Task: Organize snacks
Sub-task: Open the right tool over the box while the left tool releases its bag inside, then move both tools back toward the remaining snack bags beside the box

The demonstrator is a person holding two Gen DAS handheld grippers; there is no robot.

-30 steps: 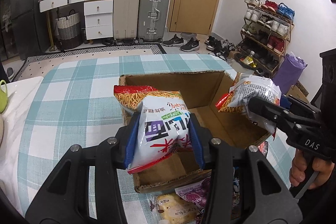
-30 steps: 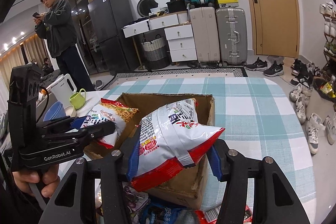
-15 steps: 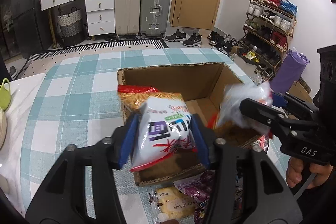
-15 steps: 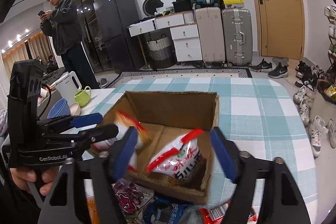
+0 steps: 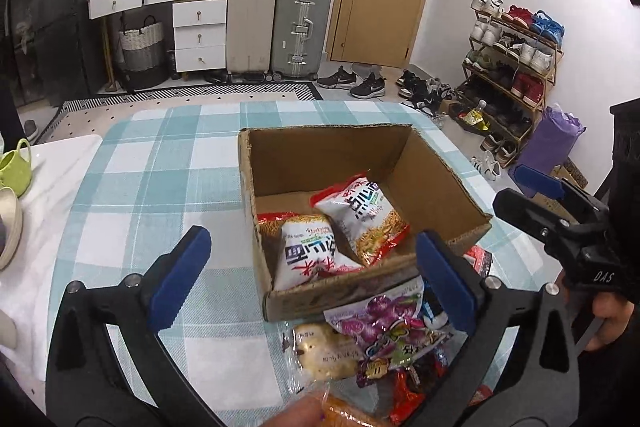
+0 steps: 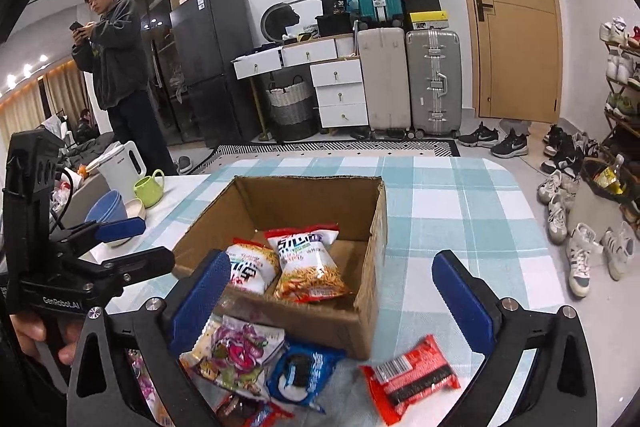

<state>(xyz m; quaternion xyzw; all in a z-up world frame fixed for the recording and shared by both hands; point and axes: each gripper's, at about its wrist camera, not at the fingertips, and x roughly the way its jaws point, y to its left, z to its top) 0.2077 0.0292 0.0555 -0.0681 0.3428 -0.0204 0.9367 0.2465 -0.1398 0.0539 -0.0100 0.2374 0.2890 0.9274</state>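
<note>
Two noodle-snack bags point(image 5: 344, 227) in one cardboard box point(image 5: 436, 183); two suitcases point(image 5: 276, 23).

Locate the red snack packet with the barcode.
In the right wrist view, the red snack packet lies on the checked tablecloth just outside the cardboard box, near its front right corner, right of the blue cookie pack.

Both wrist views near, angled down, left-side and right-side, sharing the cardboard box point(image 5: 436, 183) point(image 6: 374, 227)

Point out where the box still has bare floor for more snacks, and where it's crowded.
Bare floor remains in the cardboard box behind the two noodle bags, up to its far wall. The front half is taken by them. Most crowded: the loose snack pile on the tablecloth before the box's near wall.
</note>
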